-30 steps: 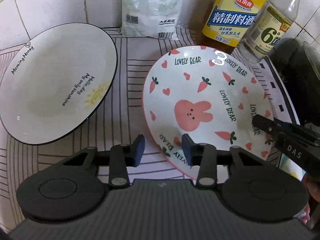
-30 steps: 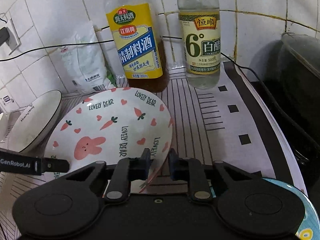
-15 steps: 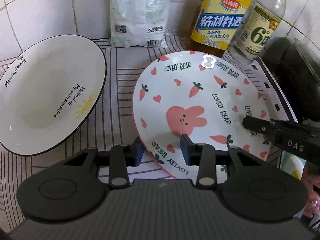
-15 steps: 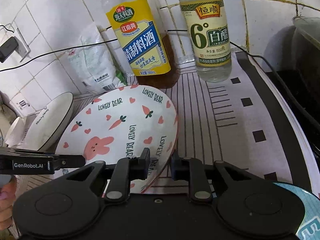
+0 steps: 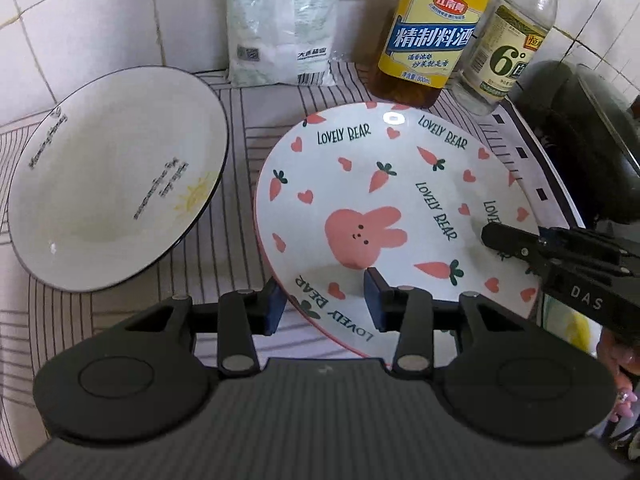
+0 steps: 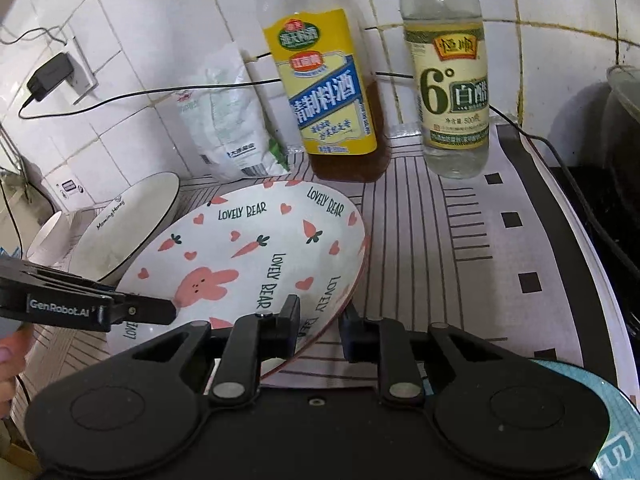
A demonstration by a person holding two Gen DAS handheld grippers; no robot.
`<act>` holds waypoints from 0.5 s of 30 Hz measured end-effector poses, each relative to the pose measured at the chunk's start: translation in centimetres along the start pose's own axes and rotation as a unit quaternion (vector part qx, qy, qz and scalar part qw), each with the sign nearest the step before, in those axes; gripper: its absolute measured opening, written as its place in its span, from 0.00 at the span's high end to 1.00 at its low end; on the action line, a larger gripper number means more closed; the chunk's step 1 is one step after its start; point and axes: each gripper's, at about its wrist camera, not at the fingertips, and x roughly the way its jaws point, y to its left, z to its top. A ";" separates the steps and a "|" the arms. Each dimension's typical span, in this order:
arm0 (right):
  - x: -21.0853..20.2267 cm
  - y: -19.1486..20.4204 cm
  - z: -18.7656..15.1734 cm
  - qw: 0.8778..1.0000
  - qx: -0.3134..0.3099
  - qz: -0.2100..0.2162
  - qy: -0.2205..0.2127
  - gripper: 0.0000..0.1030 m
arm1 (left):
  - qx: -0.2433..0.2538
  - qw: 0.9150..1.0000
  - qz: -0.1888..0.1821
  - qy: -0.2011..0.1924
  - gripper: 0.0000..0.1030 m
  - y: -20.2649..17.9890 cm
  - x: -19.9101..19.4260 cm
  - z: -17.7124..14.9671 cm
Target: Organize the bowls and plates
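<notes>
A white rabbit-and-carrot plate [image 5: 384, 208] marked "LOVELY BEAR" is tilted above the striped mat. My left gripper [image 5: 325, 306] straddles its near rim with open jaws, one finger under and one over. My right gripper [image 6: 319, 326] is shut on the plate's right rim [image 6: 344, 280]; it shows in the left wrist view [image 5: 520, 240]. A white black-rimmed bowl [image 5: 116, 180] with a sun drawing lies to the left, also in the right wrist view [image 6: 132, 220].
A yellow-label cooking wine bottle [image 6: 324, 96], a vinegar bottle [image 6: 452, 92] and a white bag [image 5: 280, 24] stand against the tiled wall. A dark pot [image 5: 592, 152] sits at the right. A blue-rimmed dish [image 6: 616, 432] lies near right.
The rabbit plate has moved toward the left gripper and lifted at its right side. The left gripper's fingers now straddle its rim. The right gripper kept its grip.
</notes>
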 end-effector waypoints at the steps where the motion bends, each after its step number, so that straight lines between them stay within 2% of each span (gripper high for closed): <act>1: -0.2 0.3 -0.1 1.000 -0.002 0.000 -0.003 0.76 | 0.000 1.000 0.000 0.000 0.62 0.2 -0.3 -0.2; 7: -1.3 2.1 -0.7 1.000 -0.009 0.004 -0.007 0.75 | 0.003 1.000 0.006 -0.003 0.62 1.2 -2.6 -1.3; 15: -2.5 5.7 -0.9 0.999 -0.022 0.039 -0.018 0.75 | -0.003 0.999 0.029 -0.033 0.61 4.0 -7.0 -2.6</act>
